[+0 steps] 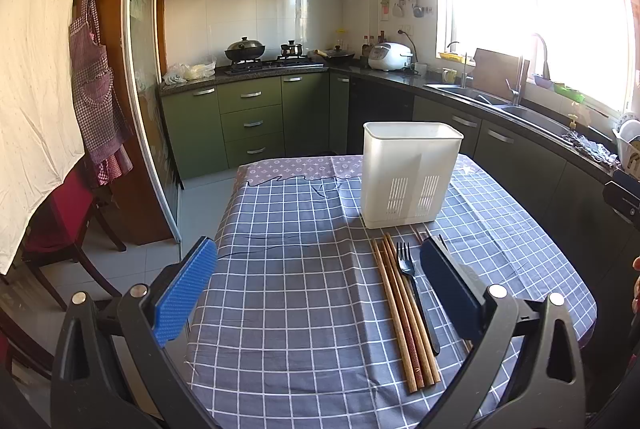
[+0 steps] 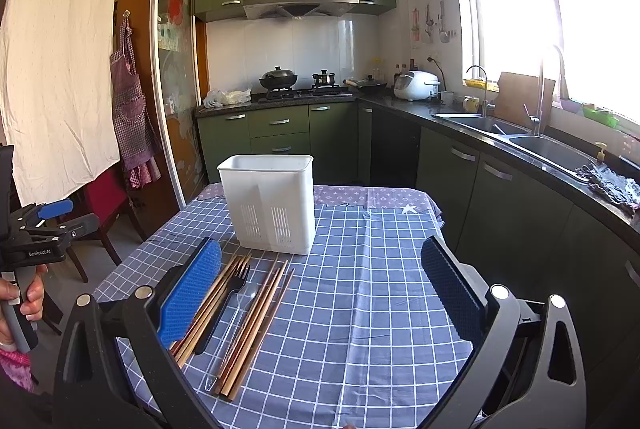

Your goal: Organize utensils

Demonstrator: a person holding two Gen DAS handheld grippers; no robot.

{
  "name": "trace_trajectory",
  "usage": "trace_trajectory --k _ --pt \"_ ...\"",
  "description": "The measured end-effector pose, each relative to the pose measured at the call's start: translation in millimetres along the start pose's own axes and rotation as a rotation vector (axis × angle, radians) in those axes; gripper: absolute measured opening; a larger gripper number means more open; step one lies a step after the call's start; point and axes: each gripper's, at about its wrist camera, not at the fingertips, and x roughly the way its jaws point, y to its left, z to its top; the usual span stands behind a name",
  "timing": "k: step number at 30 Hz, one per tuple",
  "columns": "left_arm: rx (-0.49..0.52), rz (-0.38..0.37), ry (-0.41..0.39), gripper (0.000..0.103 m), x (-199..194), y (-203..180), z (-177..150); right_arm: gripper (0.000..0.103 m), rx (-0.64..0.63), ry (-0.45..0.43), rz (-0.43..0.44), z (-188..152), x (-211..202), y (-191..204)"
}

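Note:
A white slotted utensil holder (image 1: 408, 175) (image 2: 270, 203) stands upright on the checked tablecloth (image 1: 300, 269) (image 2: 360, 289). In front of it lie several wooden chopsticks (image 1: 404, 317) (image 2: 256, 329), a black plastic fork (image 1: 412, 289) (image 2: 228, 305) and a clear plastic spoon (image 2: 232, 333). My left gripper (image 1: 320, 289) is open and empty, hovering left of the utensils. My right gripper (image 2: 320, 293) is open and empty, to the right of the utensils. The left gripper also shows at the left edge of the right wrist view (image 2: 48, 225).
The table stands in a kitchen with green cabinets (image 1: 248, 121), a stove with pots (image 1: 260, 57), and a sink counter (image 2: 520, 141) along the right. A red chair (image 1: 60, 229) stands to the table's left. An apron (image 1: 96, 89) hangs on the wall.

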Motion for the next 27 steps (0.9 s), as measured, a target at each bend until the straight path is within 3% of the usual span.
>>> trace_trajectory --k 27 --pt "-0.009 0.002 0.033 0.097 8 5 -6 0.099 0.002 0.03 0.006 -6 15 5"
